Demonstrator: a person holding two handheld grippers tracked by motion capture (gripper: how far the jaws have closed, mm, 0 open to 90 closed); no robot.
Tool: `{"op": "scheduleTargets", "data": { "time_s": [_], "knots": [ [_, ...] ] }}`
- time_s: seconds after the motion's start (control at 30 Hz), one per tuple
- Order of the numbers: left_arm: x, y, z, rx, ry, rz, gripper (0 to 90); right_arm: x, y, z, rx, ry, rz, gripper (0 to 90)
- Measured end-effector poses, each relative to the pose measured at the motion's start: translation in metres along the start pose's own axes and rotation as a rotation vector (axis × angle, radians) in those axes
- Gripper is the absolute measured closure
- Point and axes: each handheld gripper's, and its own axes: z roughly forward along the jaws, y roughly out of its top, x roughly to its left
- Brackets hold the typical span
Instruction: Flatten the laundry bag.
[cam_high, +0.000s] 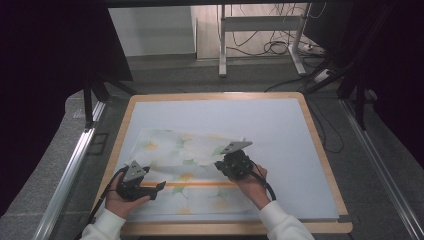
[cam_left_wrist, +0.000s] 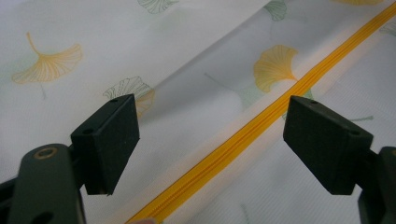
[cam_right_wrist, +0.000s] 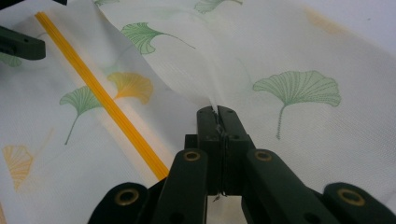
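Mid-fold: right gripper (cam_right_wrist: 217, 111) pinching the leaf-print cloth (cam_right_wrist: 289, 135) just beside the yellow zipper (cam_left_wrist: 243, 140); left gripper (cam_left_wrist: 212, 140) spread wide over it. Probably needs clamping next.

A wood-edged table (cam_high: 320, 150) carries a grey mat (cam_high: 280, 130); leaf-printed fabric (cam_high: 195, 150) lies on it.

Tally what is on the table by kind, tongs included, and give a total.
Printed fabric bag with ginkgo-leaf pattern: 1
Orange zipper on that bag: 1
Tongs: 2, the left tongs open over the zipper, the right tongs shut on a fold of the fabric
White mat covering the table: 1
Total: 5
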Motion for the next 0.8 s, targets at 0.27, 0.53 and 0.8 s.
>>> {"op": "scheduleTargets", "data": {
  "time_s": [0.27, 0.53, 0.8],
  "knots": [
    [0.0, 0.0, 0.001, 0.005, -0.005, 0.007, 17.9, -0.01, 0.011, -0.004, -0.027, -0.009, 0.015, 88.8],
    [0.0, 0.0, -0.001, -0.003, -0.007, 0.002, 17.9, -0.018, 0.015, -0.007, -0.038, -0.012, 0.037, 89.0],
    [-0.001, 0.0, 0.0, 0.0, -0.009, 0.004, 17.9, -0.025, 0.022, -0.003, -0.039, -0.015, 0.054, 89.0]
  ]
}}
